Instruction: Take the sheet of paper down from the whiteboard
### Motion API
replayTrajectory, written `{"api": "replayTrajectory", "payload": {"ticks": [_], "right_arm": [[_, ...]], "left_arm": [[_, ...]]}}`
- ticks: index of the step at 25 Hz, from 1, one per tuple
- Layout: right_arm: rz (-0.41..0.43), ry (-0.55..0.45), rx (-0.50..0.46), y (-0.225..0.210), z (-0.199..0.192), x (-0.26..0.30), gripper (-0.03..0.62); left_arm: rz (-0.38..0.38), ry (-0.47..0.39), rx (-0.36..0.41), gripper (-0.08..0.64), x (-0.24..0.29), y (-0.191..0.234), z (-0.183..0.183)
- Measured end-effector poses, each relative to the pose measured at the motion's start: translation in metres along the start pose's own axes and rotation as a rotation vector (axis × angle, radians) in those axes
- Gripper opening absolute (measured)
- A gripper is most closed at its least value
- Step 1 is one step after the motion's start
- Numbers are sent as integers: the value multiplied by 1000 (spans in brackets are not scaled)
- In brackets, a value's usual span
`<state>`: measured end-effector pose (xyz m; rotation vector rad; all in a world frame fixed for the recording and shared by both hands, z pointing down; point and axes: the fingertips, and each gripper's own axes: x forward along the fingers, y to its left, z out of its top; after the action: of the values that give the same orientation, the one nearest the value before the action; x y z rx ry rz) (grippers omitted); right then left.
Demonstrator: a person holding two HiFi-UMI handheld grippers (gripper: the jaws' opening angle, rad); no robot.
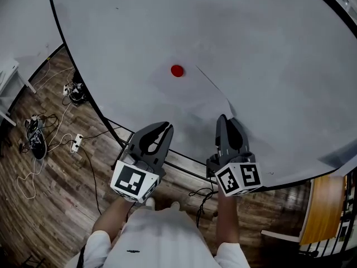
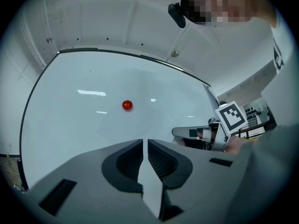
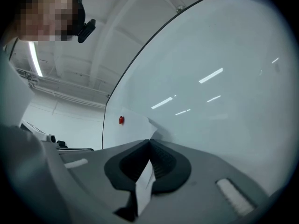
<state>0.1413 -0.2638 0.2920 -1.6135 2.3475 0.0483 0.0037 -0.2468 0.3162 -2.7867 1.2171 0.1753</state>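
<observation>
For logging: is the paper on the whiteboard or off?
On: red magnet pins the paper; left gripper and right gripper pinch its lower edge.

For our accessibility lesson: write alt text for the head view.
The left claw and the right claw each pinch the lower edge of a sheet of paper, pinned to a whiteboard by a red magnet.
</observation>
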Motion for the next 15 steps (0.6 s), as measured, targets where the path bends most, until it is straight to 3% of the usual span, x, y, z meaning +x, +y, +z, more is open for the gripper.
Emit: {"api": "replayTrajectory", "payload": {"ticks": [10, 15], "right_arm": [[7, 11, -27, 11, 4, -1, 9], [11, 12, -31, 12, 5, 0, 9]], "left_arm": [[128, -41, 106, 99, 13, 19, 41], [182, -69, 151, 104, 29, 30, 62]]}}
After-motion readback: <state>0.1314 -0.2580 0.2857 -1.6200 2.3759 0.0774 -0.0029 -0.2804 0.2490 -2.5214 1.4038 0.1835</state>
